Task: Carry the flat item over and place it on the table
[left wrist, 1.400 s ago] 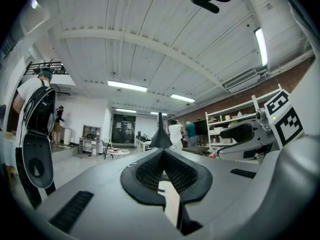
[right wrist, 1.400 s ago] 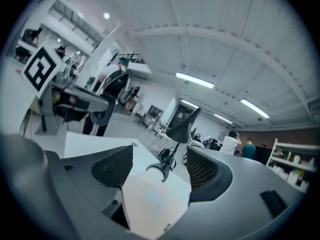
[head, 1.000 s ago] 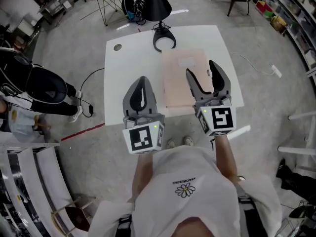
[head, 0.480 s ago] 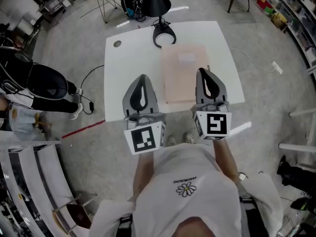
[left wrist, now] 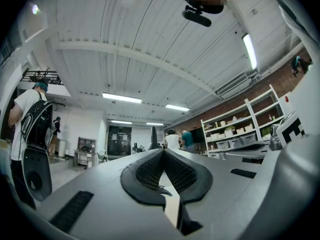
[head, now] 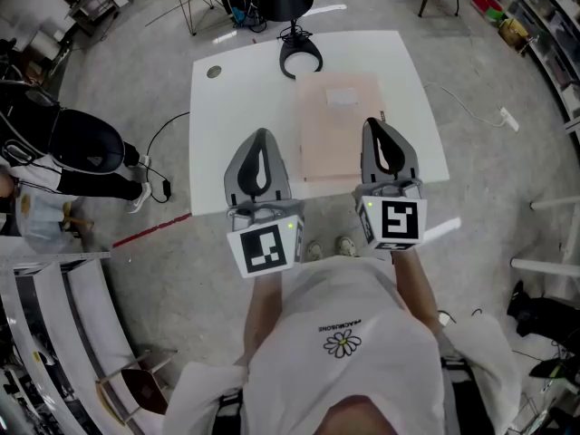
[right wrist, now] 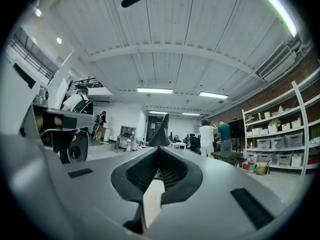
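Change on the right side only: right gripper (head: 382, 127), spread wide a second ago, already closed half a second ago, now pressed together on nothing, held in the air and overlapping the near right edge of the flat item (head: 331, 143) in the head view. Left gripper (head: 260, 136) likewise closed and empty, same as before, overlapping the near edge of the bench (head: 236, 107) just left of the item. Both marker cubes close to the person's chest, as earlier. Bench sitting a little higher in the head view than a second ago.

Flat item in the same spot throughout: lying flat on the white bench, right of centre, long side running away from the person, near end close to the bench's near edge, far end just short of the round base of the black lamp (head: 288, 3). Pale pinkish-beige, rectangular, thin, matt, with a small paler rectangle (head: 343, 98) near its far end. Touched by neither gripper. Small round hole (head: 214, 72) at the bench's far left corner, well apart from the item. From each gripper view: dark pads meeting, room and ceiling beyond, only a pale sliver in the slit beneath, too narrow to identify
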